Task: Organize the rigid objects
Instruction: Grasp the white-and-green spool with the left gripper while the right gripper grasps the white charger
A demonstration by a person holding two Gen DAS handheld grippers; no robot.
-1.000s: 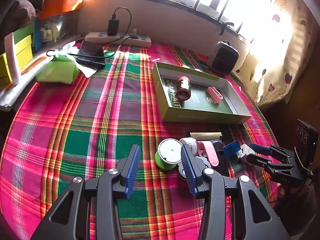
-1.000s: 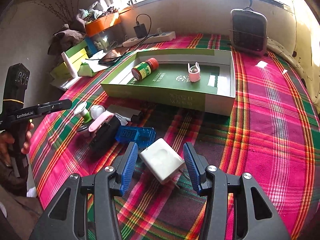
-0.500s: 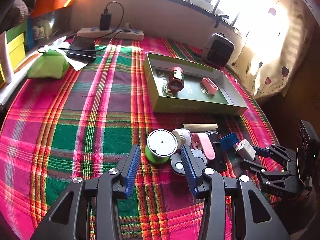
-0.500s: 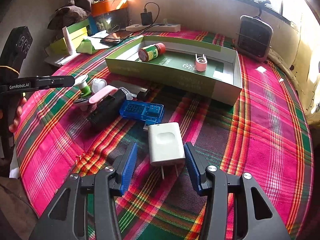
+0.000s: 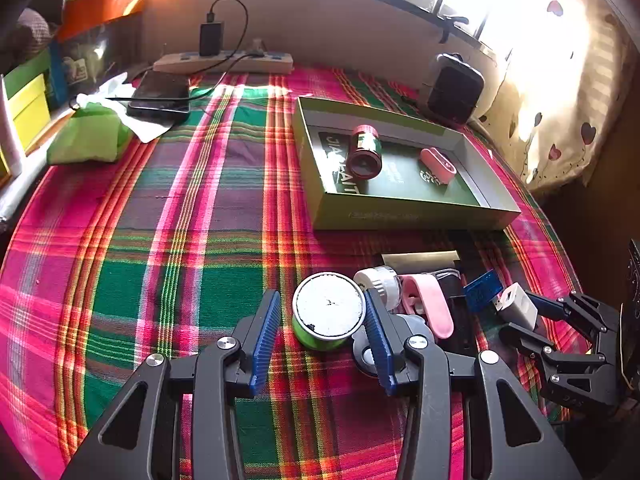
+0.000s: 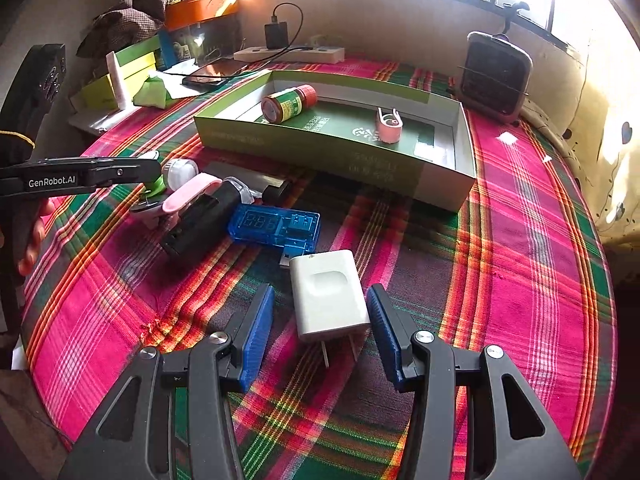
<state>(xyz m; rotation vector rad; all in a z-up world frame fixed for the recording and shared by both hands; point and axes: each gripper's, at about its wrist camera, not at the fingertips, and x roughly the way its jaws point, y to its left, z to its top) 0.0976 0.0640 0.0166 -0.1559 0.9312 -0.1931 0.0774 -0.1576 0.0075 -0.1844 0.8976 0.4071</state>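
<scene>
The shallow green cardboard box [image 6: 320, 152] lies on the tabletop covered with a red and green plaid cloth [image 5: 160, 240]. Inside this box lie a small bottle with red cap and green label [image 6: 289, 103] and a pink plastic clip [image 6: 389, 127].

In front of the box, near its front wall, there is a small heap of things: a green thread spool with white round top [image 5: 328, 311], a white small cap [image 5: 378, 282], a long pink clip [image 5: 428, 304], a black block [image 6: 200, 220] and a blue transparent USB meter [image 6: 274, 226].

The left gripper [image 5: 322, 338] is open, its blue pads on both sides of the green spool but not pressing it.

The right gripper [image 6: 320, 334] is also open. The white wall charger with two metal pins [image 6: 326, 296] lies between its pads, just in front of the USB meter, not clamped.
</scene>
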